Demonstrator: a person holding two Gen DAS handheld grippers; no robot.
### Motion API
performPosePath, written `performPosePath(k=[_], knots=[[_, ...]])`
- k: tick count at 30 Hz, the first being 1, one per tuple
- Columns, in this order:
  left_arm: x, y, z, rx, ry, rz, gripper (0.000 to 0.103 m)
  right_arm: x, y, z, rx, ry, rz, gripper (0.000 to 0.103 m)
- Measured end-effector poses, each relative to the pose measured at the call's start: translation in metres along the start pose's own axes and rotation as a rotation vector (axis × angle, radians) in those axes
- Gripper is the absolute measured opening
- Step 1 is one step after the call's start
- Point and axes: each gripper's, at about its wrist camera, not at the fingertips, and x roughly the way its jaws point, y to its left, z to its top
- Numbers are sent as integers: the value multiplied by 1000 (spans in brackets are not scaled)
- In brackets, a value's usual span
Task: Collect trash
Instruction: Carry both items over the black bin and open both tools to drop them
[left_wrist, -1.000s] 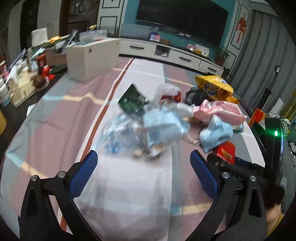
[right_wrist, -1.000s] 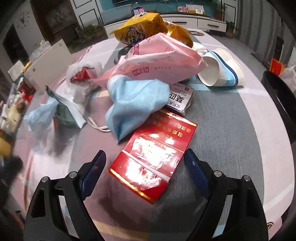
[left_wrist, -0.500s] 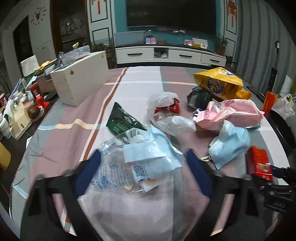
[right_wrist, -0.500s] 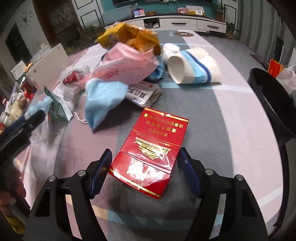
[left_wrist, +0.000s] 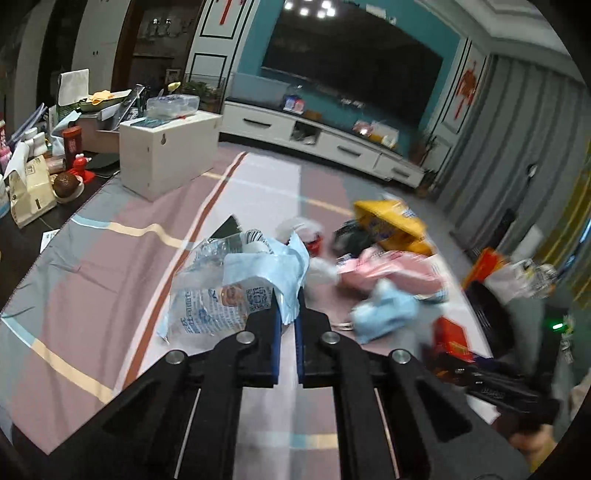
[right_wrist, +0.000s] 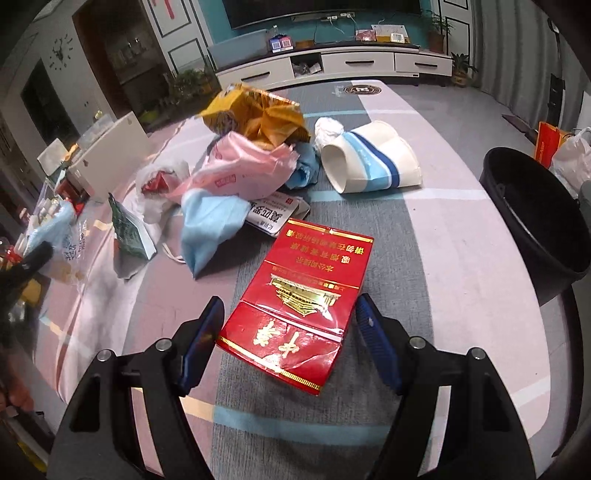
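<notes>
My left gripper (left_wrist: 287, 314) is shut on a clear plastic bag with a light blue wrapper (left_wrist: 236, 291) and holds it above the striped tablecloth (left_wrist: 110, 266). My right gripper (right_wrist: 290, 321) is open, its fingers on either side of a red cigarette carton (right_wrist: 306, 291) that lies flat on the table. Behind the carton lie a blue mask (right_wrist: 210, 225), a pink bag (right_wrist: 243, 166), a yellow snack bag (right_wrist: 255, 118) and crushed paper cups (right_wrist: 369, 162). The pink bag (left_wrist: 391, 269) and yellow bag (left_wrist: 388, 225) also show in the left wrist view.
A black trash bin (right_wrist: 535, 214) stands off the table's right edge. A white box (left_wrist: 166, 155) sits at the far left of the table. A green packet (right_wrist: 129, 232) and a white bag with red inside (right_wrist: 159, 181) lie left of the pile.
My left gripper has closed on the clear bag and blue wrapper and lifted them. My right gripper has moved forward around the red carton.
</notes>
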Motion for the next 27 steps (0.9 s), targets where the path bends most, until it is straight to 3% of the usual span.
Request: performPosePath(k=[7,27], knots=[[-25,-25,6,-32,-4,-150,7,-27,-21,-1,41,-45,18,72],[-1,-176,-1,265,69,-298,7,-92,-123,-3,238,-220,-48,72]])
